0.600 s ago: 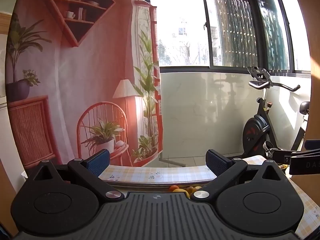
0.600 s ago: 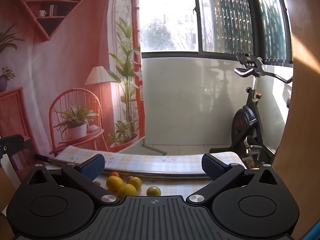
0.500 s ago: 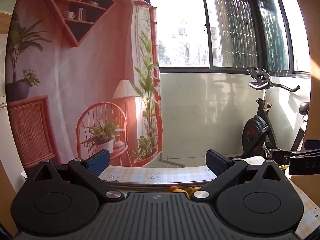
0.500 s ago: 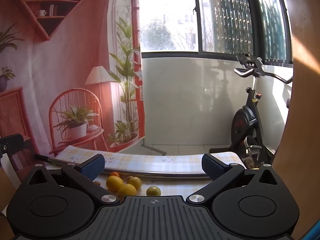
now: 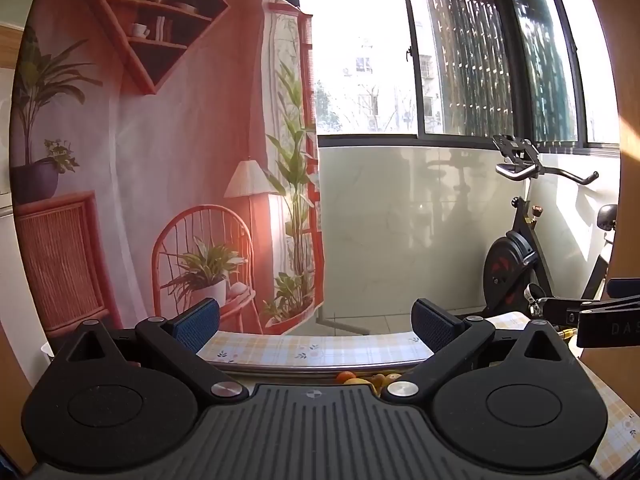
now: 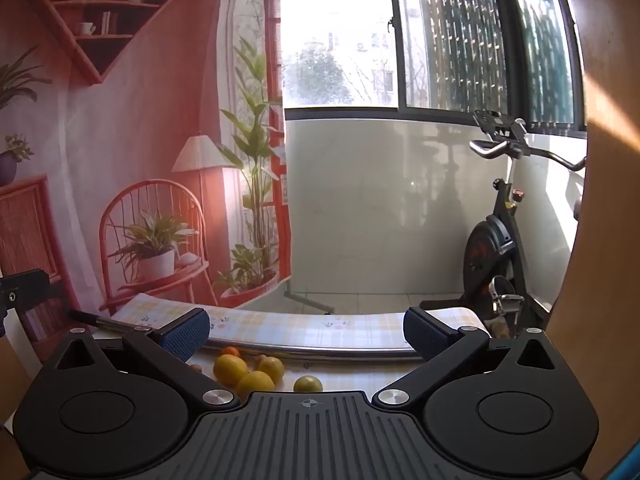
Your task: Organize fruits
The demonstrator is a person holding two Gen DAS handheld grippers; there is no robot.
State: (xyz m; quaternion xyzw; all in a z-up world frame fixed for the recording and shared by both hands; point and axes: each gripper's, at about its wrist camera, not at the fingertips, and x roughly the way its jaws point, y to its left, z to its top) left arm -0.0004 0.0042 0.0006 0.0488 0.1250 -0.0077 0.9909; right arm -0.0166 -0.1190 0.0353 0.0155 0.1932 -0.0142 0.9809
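Both grippers are held above the table with jaws fully apart and nothing between them: left gripper (image 5: 316, 322), right gripper (image 6: 306, 330). The fruits (image 6: 256, 372) lie loose on the checked tablecloth (image 6: 320, 328), just inside a metal bar (image 6: 320, 349) that appears to run along the cloth; in the left view only their tops (image 5: 360, 378) show over the gripper body. Risk: round fruit may roll when a pad nudges it off-centre, and neighbours touching each other may be pushed together. The far table edge lies just beyond the bar. Open room exists above the cloth; an exercise bike (image 6: 496, 240) stands well apart.
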